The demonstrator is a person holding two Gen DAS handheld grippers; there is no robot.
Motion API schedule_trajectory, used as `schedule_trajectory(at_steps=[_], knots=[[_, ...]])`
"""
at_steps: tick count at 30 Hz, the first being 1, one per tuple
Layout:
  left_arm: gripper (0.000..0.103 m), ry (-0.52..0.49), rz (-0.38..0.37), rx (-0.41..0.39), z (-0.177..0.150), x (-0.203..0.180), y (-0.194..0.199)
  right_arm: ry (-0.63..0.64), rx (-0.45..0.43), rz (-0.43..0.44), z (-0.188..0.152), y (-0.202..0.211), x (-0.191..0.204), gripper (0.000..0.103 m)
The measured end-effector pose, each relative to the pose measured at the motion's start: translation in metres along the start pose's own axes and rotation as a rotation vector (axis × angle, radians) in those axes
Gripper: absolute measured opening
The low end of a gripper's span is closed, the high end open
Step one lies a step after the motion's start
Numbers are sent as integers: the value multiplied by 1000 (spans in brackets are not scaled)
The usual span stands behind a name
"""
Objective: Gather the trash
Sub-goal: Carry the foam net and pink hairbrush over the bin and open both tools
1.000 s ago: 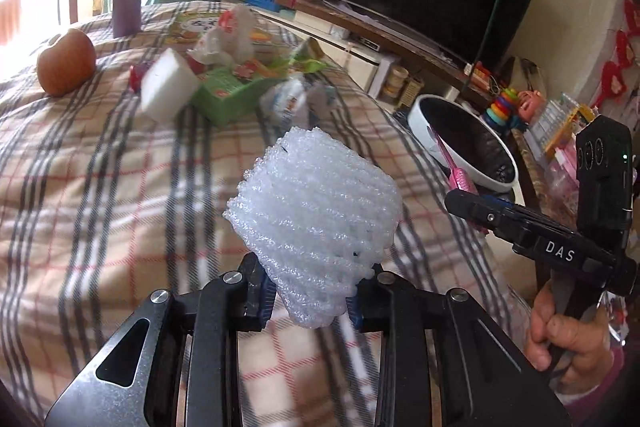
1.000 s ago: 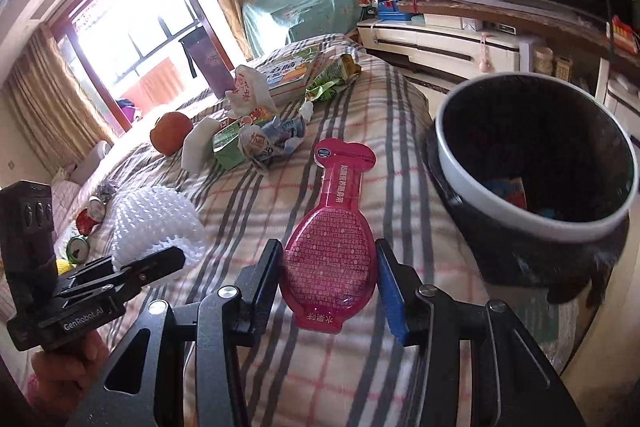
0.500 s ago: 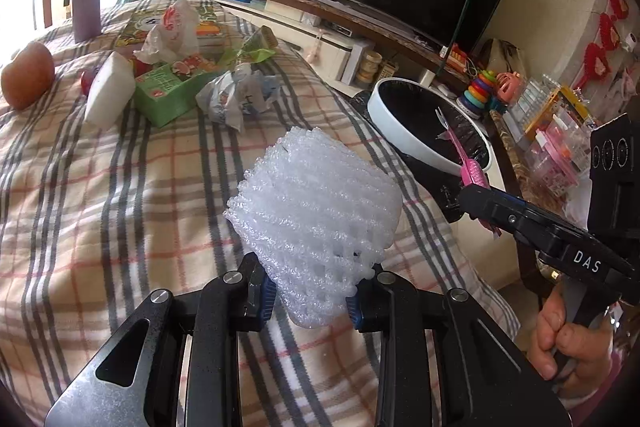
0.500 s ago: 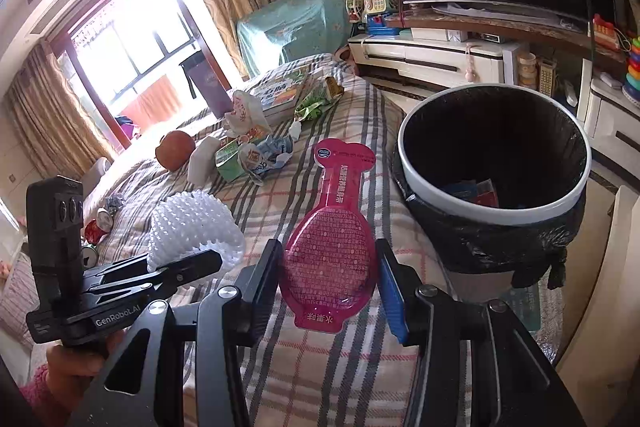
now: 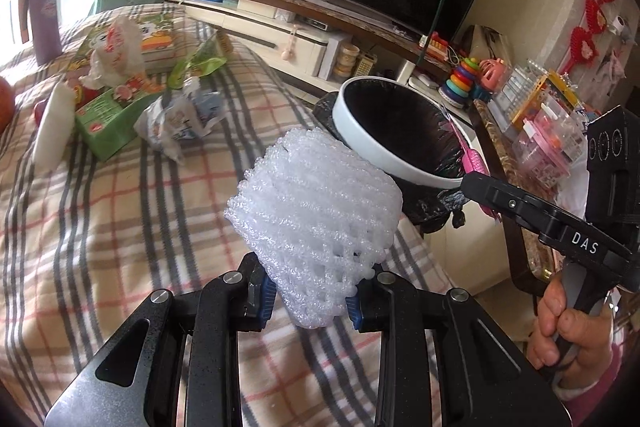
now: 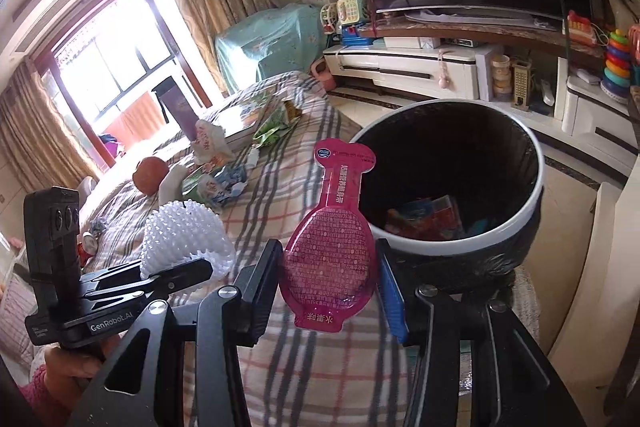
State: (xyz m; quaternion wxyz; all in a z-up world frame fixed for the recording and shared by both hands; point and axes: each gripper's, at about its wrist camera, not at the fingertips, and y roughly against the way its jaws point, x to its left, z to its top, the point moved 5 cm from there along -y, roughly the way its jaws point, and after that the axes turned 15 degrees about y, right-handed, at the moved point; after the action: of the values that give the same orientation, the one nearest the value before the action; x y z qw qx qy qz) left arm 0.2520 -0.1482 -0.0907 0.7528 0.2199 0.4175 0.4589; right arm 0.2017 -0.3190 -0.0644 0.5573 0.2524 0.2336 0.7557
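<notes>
My left gripper [image 5: 310,301] is shut on a white foam fruit net [image 5: 316,223], held above the plaid bed cover [image 5: 100,227]. The same net [image 6: 182,239] shows at the left of the right wrist view, in that gripper [image 6: 188,273]. My right gripper [image 6: 330,291] is shut on a flat pink plastic package [image 6: 330,255] whose neck points up toward the bin. In the left wrist view the right gripper [image 5: 476,183] holds that pink package [image 5: 472,159] at the bin's rim. The white-rimmed bin [image 6: 460,247] with a black liner stands beside the bed, with colourful wrappers [image 6: 432,217] inside.
More litter lies further back on the bed: a green carton [image 5: 106,113], crumpled wrappers [image 5: 180,119], a white bag [image 5: 116,51], a green packet [image 5: 200,65] and an orange fruit [image 6: 150,175]. A TV stand [image 6: 420,67] with toys runs behind the bin.
Both grippers have travelled along the bed toward the bin, which now looks larger and nearer. Each keeps its grip; the pink package has reached the bin's rim.
</notes>
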Motion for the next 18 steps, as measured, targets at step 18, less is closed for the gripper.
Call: schedule_trajectory(at_steps=[18], knots=[[26, -108, -31, 30, 24, -62, -36, -52, -6, -50, 5, 3, -57, 47]])
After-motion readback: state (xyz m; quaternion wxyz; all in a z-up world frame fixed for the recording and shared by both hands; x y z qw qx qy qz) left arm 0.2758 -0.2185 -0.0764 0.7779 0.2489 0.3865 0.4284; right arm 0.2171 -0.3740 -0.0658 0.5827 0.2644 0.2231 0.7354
